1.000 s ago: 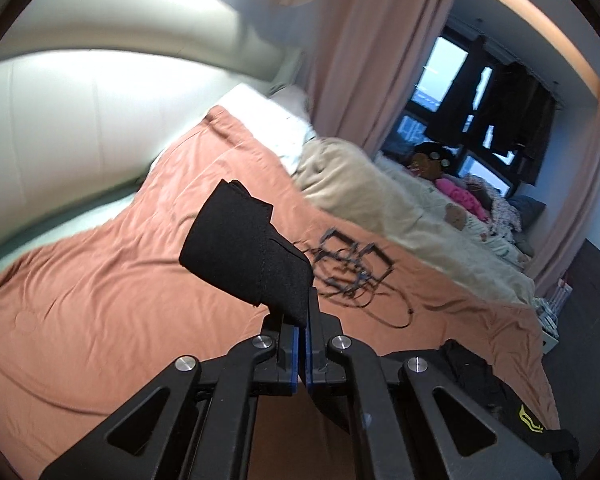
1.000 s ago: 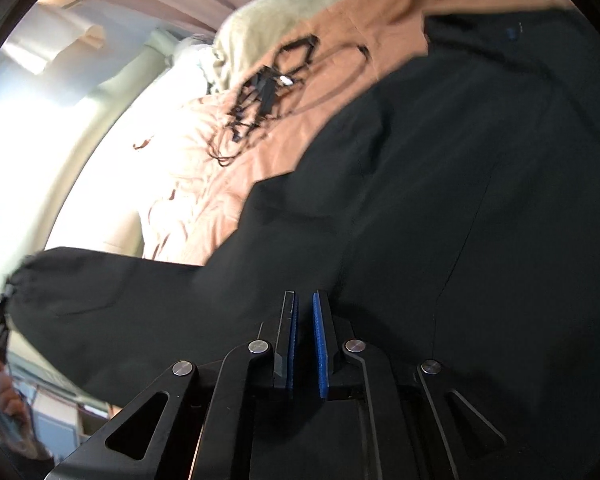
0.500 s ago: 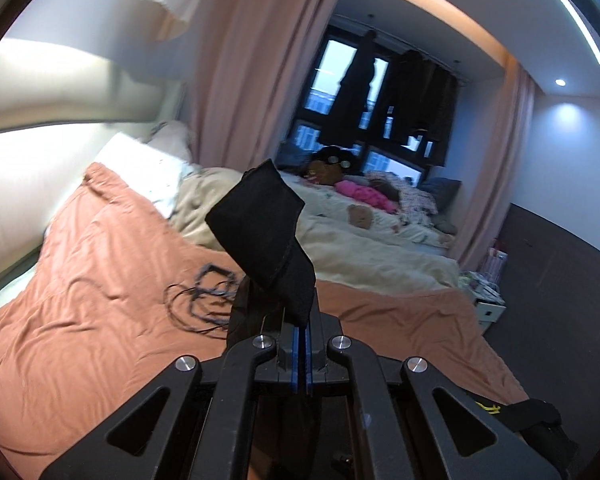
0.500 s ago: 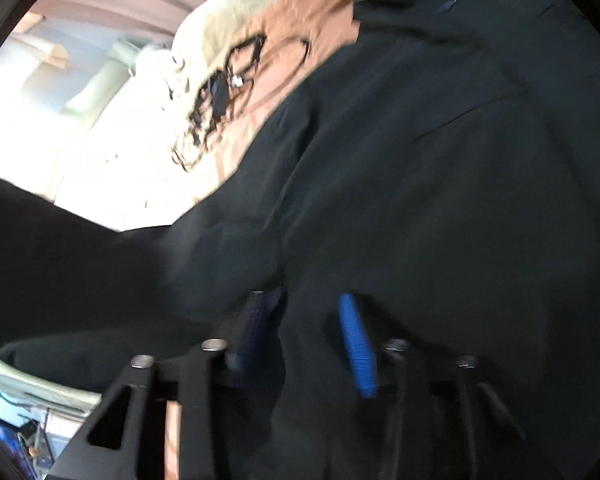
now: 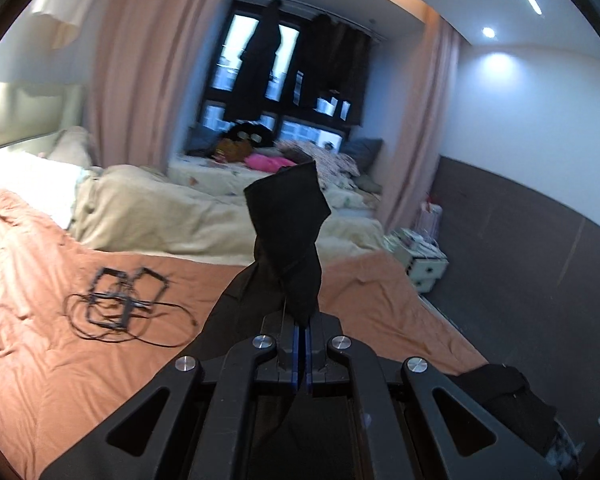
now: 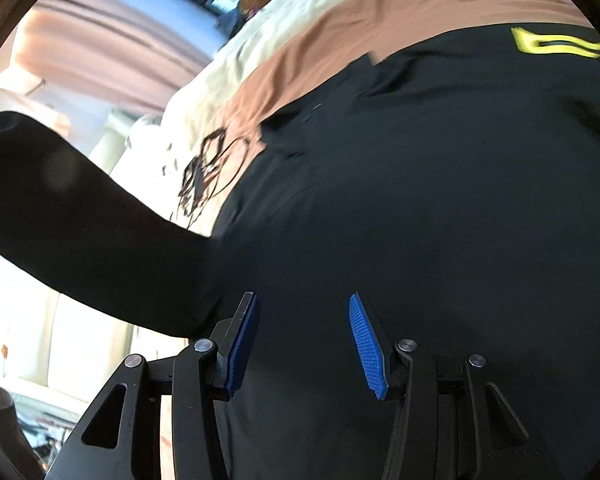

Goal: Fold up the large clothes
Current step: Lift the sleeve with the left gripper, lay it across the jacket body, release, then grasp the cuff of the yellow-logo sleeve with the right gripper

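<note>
A large black garment (image 6: pixel 420 208) with a yellow logo (image 6: pixel 556 45) lies spread on the orange bedsheet (image 6: pixel 380 32). My left gripper (image 5: pixel 302 332) is shut on the black sleeve end (image 5: pixel 288 236) and holds it lifted above the bed; the cuff sticks up past the fingertips. In the right wrist view that sleeve (image 6: pixel 80 224) stretches up to the left. My right gripper (image 6: pixel 302 340) is open, its blue pads (image 6: pixel 366 344) apart, just above the garment's body and holding nothing.
A tangle of black cable and frames (image 5: pixel 120 304) lies on the orange sheet (image 5: pixel 40 340). A beige duvet (image 5: pixel 160 216) lies behind it. A white bedside cabinet (image 5: pixel 424 264) stands at the bed's far right. Dark wall panel (image 5: pixel 540 260) on the right.
My right gripper has opened and let go of the garment. My left gripper has lifted and swung the sleeve end up and toward the right, tilting its view toward the window.
</note>
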A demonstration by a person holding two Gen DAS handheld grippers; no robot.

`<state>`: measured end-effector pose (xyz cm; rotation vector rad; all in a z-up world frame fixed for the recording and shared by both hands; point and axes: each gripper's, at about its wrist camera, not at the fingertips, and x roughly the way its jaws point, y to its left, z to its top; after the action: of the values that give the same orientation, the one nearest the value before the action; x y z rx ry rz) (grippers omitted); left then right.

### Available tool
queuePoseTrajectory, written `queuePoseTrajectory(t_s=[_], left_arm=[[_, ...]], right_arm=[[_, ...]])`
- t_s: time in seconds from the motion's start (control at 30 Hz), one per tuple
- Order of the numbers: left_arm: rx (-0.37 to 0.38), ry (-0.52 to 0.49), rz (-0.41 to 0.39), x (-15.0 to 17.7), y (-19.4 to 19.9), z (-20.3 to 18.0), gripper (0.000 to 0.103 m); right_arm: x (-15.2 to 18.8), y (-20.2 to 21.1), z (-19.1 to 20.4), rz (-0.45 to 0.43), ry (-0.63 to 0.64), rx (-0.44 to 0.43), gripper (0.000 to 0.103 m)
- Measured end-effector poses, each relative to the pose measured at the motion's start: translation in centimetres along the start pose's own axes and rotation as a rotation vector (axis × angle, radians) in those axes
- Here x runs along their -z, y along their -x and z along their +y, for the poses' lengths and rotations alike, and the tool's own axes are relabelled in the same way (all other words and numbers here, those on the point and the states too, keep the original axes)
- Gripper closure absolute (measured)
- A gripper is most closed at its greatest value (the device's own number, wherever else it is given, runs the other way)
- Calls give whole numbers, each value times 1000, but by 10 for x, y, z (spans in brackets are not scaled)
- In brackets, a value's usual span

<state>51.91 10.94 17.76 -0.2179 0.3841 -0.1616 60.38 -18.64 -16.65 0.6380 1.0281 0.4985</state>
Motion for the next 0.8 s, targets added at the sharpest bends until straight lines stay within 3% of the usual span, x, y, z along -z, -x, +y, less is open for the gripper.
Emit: queuePoseTrajectory(t_s=[0.13, 0.33, 0.67, 0.7, 0.77, 0.8], left_arm=[[40, -36, 59, 12, -34, -36, 99], [102, -69, 170, 57, -94, -78, 99], [141, -69, 540, 189, -189, -120, 95], [143, -64, 576, 202, -193, -122, 93], [151, -48, 631, 218, -197, -122, 76], [177, -30, 652, 224, -199, -121, 46]], right_arm=[[1, 38, -34, -38, -22, 27, 55], [7, 85, -76, -80, -46, 58, 55], [25, 121, -124, -102, -80, 108, 55], [26, 123, -128, -103, -84, 115, 55], [28, 128, -133, -103, -86, 124, 55], [29, 128, -134, -101, -89, 129, 55]])
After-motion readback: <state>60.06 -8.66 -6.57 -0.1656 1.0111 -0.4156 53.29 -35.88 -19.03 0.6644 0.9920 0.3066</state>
